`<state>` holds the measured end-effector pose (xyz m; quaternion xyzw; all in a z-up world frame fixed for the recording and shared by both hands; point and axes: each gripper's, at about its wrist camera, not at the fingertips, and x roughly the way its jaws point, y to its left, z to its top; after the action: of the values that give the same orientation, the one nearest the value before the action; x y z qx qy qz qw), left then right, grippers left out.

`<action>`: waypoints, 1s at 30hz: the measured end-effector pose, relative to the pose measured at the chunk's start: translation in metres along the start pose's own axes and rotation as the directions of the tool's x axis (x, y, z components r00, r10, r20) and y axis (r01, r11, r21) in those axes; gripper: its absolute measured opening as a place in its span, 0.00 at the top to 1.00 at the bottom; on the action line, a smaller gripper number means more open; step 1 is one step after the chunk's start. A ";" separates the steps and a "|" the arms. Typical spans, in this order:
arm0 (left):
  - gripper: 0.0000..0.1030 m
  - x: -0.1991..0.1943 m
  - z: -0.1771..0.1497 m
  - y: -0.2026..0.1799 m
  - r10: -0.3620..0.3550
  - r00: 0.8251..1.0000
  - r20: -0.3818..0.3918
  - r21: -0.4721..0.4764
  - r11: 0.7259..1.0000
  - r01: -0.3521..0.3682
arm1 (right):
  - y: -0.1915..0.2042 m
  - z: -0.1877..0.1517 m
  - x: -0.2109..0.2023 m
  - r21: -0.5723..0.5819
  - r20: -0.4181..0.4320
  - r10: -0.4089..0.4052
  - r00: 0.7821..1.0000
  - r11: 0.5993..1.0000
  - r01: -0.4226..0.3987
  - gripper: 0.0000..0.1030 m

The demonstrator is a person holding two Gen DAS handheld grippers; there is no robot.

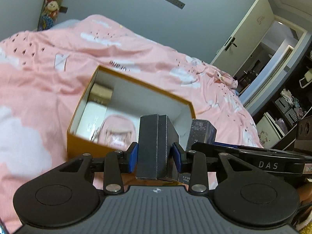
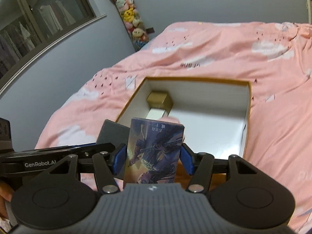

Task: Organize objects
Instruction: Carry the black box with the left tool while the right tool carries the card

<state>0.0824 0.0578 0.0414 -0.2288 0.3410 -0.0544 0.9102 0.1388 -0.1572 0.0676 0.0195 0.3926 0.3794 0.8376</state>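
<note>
Left wrist view: while your left gripper clamps the black box, the orange box on the bed lies at 11 o'clock; a tilt may hit its rim.
Right wrist view: your right gripper pinches the illustrated box; the orange box sits at 12 o'clock, and both loads may collide.

A bedroom in a home. Shown by a bed under a pink duvet printed with white clouds, filling most of both views. Beyond the duvet's far corner, a tall hanging column of plush toys against a grey wall. Further along that wall from the duvet, a dark window with hanging garments visible through it. Off the duvet's other side, a white door standing open onto a hallway, and next to it dark shelving stuffed with folded clothes and fabric bins.
</note>
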 end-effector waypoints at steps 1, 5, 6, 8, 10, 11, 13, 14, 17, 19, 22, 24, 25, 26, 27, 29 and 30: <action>0.59 0.003 0.005 -0.002 0.002 1.000 0.011 0.008 1.000 -0.002 | -0.001 0.004 0.000 0.002 0.008 -0.004 1.000 1.000 0.004 0.41; 0.59 0.018 0.021 -0.002 -0.001 1.000 0.020 0.021 1.000 0.001 | -0.011 0.016 0.010 0.019 0.032 -0.026 0.999 0.999 0.025 0.41; 0.59 0.023 0.025 0.000 -0.003 1.000 0.016 0.023 1.000 0.003 | -0.014 0.019 0.013 0.026 0.037 -0.033 0.999 0.999 0.032 0.41; 0.59 0.034 0.034 0.002 -0.004 1.000 0.004 0.032 0.999 0.004 | -0.020 0.024 0.021 0.038 0.041 -0.049 0.998 0.998 0.048 0.41; 0.59 0.046 0.045 0.006 -0.009 1.000 -0.014 0.039 0.999 0.009 | -0.027 0.028 0.029 0.052 0.040 -0.061 0.997 0.997 0.059 0.41; 0.59 0.051 0.050 0.007 -0.015 1.000 -0.027 0.042 0.999 0.016 | -0.030 0.030 0.034 0.061 0.036 -0.067 0.997 0.996 0.065 0.41; 0.59 0.065 0.063 0.013 -0.021 0.998 -0.051 0.035 0.999 0.022 | -0.037 0.034 0.042 0.076 0.029 -0.074 0.997 0.995 0.071 0.41; 0.59 0.071 0.068 0.016 -0.025 0.998 -0.062 0.030 0.999 0.027 | -0.040 0.036 0.046 0.083 0.025 -0.076 0.997 0.994 0.074 0.41; 0.59 0.091 0.084 0.026 -0.011 0.998 -0.064 0.022 1.000 0.012 | -0.049 0.040 0.057 0.097 0.016 -0.082 0.996 0.992 0.080 0.41; 0.58 0.104 0.093 0.031 -0.016 0.998 -0.067 0.001 1.000 0.016 | -0.056 0.043 0.064 0.108 0.009 -0.091 0.996 0.990 0.089 0.41; 0.59 0.126 0.101 0.038 -0.031 0.996 -0.079 -0.043 0.999 0.028 | -0.067 0.047 0.076 0.130 0.002 -0.106 0.994 0.986 0.105 0.41; 0.59 0.144 0.104 0.041 -0.032 0.994 -0.105 -0.067 0.997 0.025 | -0.073 0.049 0.083 0.144 -0.002 -0.108 0.994 0.984 0.107 0.41; 0.59 0.153 0.103 0.043 -0.035 0.991 -0.128 -0.076 0.997 0.025 | -0.076 0.050 0.087 0.150 -0.004 -0.106 0.994 0.983 0.106 0.41; 0.59 0.163 0.102 0.046 -0.034 0.988 -0.150 -0.091 0.996 0.021 | -0.079 0.050 0.091 0.153 -0.009 -0.106 0.994 0.983 0.106 0.41; 0.59 0.171 0.100 0.049 -0.031 0.985 -0.168 -0.103 0.995 0.014 | -0.082 0.051 0.095 0.157 -0.014 -0.106 0.994 0.982 0.107 0.41; 0.59 0.187 0.096 0.053 -0.021 0.979 -0.202 -0.111 0.994 -0.002 | -0.086 0.051 0.103 0.162 -0.026 -0.109 0.994 0.980 0.112 0.41; 0.59 0.193 0.094 0.055 -0.012 0.977 -0.215 -0.109 0.994 -0.011 | -0.088 0.051 0.108 0.165 -0.033 -0.112 0.993 0.979 0.116 0.41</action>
<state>0.2871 0.0928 -0.0362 -0.2714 0.4399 -0.0602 0.8539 0.2713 -0.1364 0.0046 0.0625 0.4333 0.2968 0.8486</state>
